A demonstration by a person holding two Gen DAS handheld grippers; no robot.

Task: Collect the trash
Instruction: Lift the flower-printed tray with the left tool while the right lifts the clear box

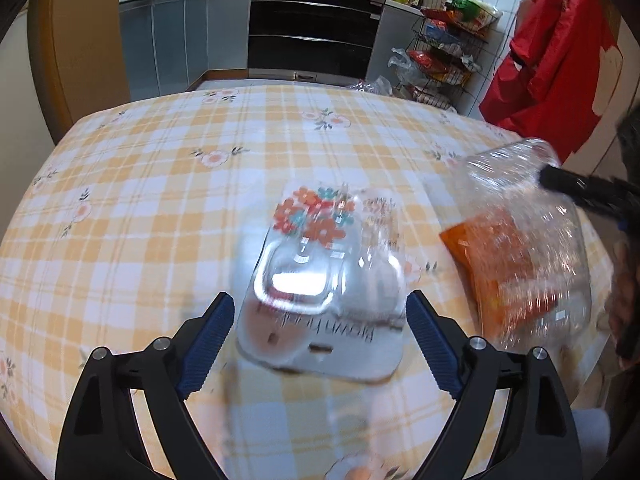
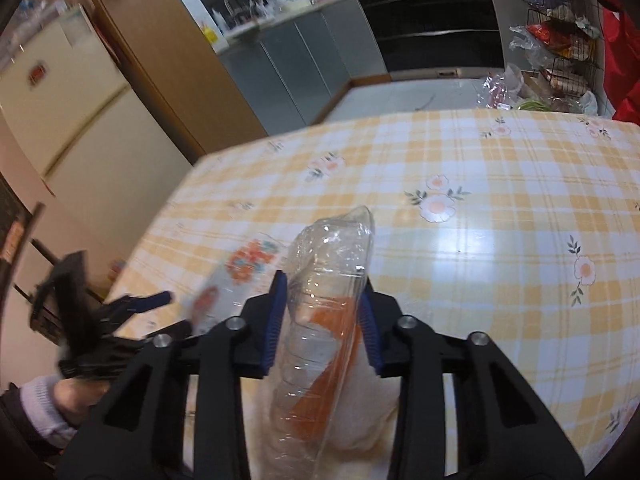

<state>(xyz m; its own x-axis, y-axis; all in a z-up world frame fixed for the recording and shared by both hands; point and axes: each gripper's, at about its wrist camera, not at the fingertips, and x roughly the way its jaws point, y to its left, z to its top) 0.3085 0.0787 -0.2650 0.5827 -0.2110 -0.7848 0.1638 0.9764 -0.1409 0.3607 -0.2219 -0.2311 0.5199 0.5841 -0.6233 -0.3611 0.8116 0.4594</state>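
My right gripper (image 2: 322, 320) clamps the crumpled clear plastic container with orange wrapper inside (image 2: 320, 320). My left gripper (image 1: 320, 324) gapes around a flower-printed clear plastic tray (image 1: 320, 280) at twelve o'clock on the yellow checked tablecloth (image 1: 160, 200).
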